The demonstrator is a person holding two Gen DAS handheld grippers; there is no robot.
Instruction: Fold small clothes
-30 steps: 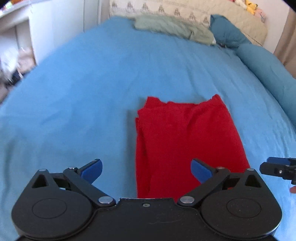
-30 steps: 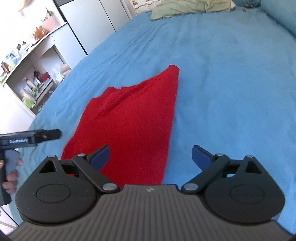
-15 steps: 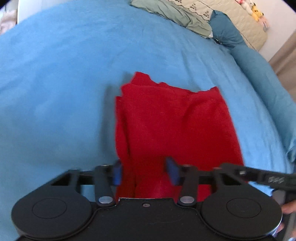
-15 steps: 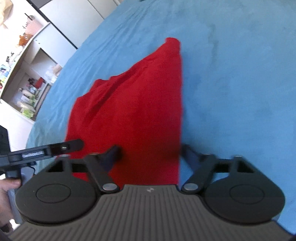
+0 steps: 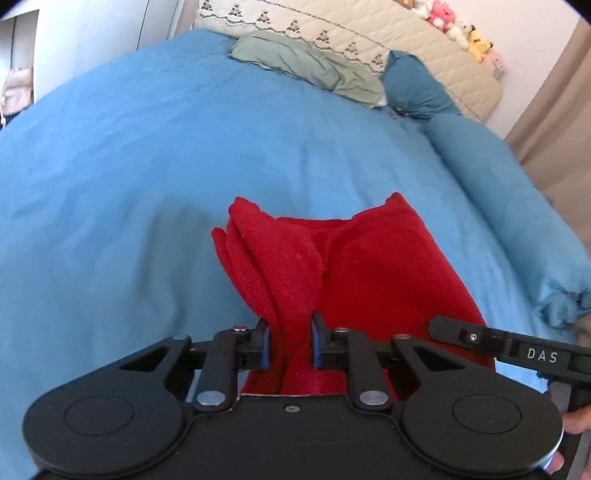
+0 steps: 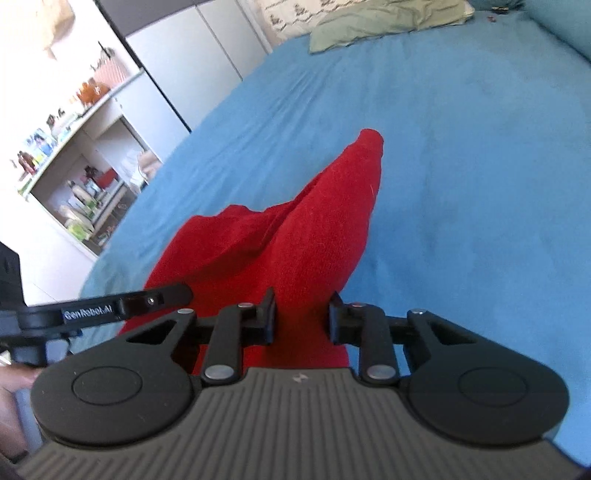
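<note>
Blue-padded fingers of the left gripper are drawn in narrow and pinch a bunched ridge of the red garment at its near edge, left side; cloth fills the gap between the pads and rises from them in a raised fold. In the right wrist view, the right gripper has its fingers likewise closed onto the same red garment, gripping the near edge at its right side, with the fabric packed between the two dark tips.

Each tool shows in the other's camera: a black bar lettered "DAS" enters the left view from the lower right, just beside the cloth, and a black bar with white lettering crosses the right view at lower left, lying over the red fabric. A bit of the person's hand shows at the lower right edge of the left view.

Beyond the fingers, the garment is lifted at the near end and slopes down to the blue bedspread, where its far end rests. In the left view the far edge shows two peaked corners with a dip between them; in the right view the cloth tapers to a single point.

Farther on, the bedspread runs wide and bare of other clothes up to a pale green pillow and a teal pillow at the head of the bed, against a cream quilted headboard with plush toys on top. In the right view, white shelves crowded with small items stand off the bed's left side.
</note>
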